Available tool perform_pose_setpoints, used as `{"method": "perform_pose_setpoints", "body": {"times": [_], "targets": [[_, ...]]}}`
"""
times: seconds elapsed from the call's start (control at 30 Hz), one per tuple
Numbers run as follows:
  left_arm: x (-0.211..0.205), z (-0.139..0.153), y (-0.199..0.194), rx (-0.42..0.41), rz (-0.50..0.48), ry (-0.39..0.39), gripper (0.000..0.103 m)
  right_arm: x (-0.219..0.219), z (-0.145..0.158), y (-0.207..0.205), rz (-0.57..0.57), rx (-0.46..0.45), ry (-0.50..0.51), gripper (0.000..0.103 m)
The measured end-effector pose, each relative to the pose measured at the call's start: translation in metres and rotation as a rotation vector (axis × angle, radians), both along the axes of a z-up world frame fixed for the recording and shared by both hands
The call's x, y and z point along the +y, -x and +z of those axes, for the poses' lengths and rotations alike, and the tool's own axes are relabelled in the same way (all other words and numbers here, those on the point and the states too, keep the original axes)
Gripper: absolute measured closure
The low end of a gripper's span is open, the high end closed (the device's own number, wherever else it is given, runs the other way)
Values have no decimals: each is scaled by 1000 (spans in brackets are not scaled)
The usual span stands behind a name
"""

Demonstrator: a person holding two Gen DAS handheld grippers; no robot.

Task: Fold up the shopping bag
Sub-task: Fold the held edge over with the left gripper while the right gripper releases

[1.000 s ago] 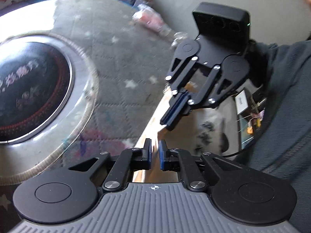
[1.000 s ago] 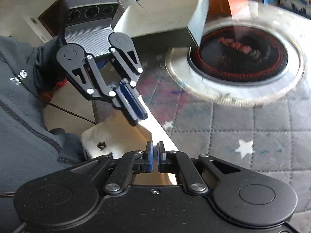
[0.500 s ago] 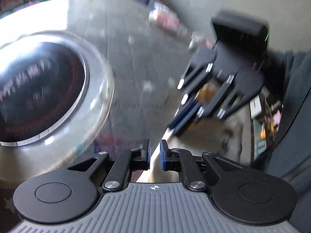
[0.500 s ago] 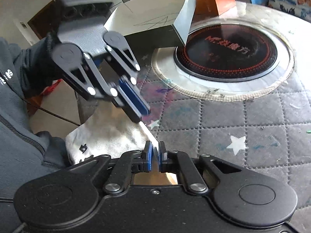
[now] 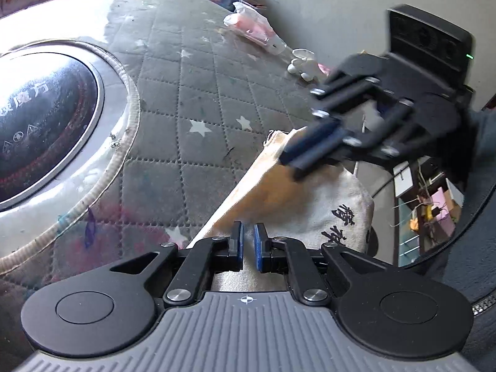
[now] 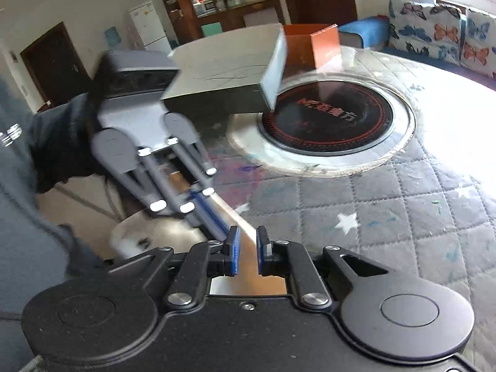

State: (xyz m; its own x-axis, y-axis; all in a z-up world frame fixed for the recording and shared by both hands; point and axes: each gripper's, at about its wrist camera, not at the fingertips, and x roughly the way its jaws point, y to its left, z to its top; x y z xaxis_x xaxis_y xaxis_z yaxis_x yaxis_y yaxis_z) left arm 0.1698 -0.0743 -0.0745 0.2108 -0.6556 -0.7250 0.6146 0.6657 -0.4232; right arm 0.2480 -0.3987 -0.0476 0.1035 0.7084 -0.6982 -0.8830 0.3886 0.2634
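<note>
Canvas shopping bag lies at the quilted counter's near edge, directly under both tools, long edge running between them. Left tool is nearly together on nothing; right tool is opening, cloth showing between its pads, unpinched.

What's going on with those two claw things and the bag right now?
Left gripper shut on shopping bag edge. Right gripper opening, bag edge between its fingers. Bag hangs over table edge. Grey box well off.
</note>
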Motion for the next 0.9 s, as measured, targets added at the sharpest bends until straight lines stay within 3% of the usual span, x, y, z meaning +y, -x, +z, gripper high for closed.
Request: {"method": "perform_pose_setpoints", "body": {"times": [0.07,0.13,0.23,0.37,0.53,0.63,0.67,0.7,0.77,0.83,0.87,0.9], "targets": [[1,-2,1,4,6,4,94,-2,-9,0,-39,-27,43,90],[1,-3,2,3,8,2,95,-6,-24,-1,-97,-76,107,103],[2,-1,2,2,14,-2,95,-7,-24,-2,-123,-71,88,103],[2,0,3,-6,16,-8,97,-16,-6,12,-141,-143,107,98],[3,-2,4,-12,30,-3,98,-28,-6,22,-216,-155,114,100],[2,-2,7,-21,38,-7,98,-30,1,31,-259,-217,113,97],[2,-2,7,-24,38,-9,98,-32,3,33,-272,-222,112,89],[1,-2,8,-31,36,-12,98,-36,4,33,-293,-222,111,69],[2,-2,9,-35,36,-14,98,-42,2,30,-346,-216,123,45],[2,-2,10,-40,38,-18,98,-45,-4,26,-360,-191,126,53],[1,-2,10,-43,38,-21,98,-46,-8,22,-362,-148,114,70],[1,-2,11,-48,37,-25,98,-47,-12,18,-364,-101,100,79]]}}
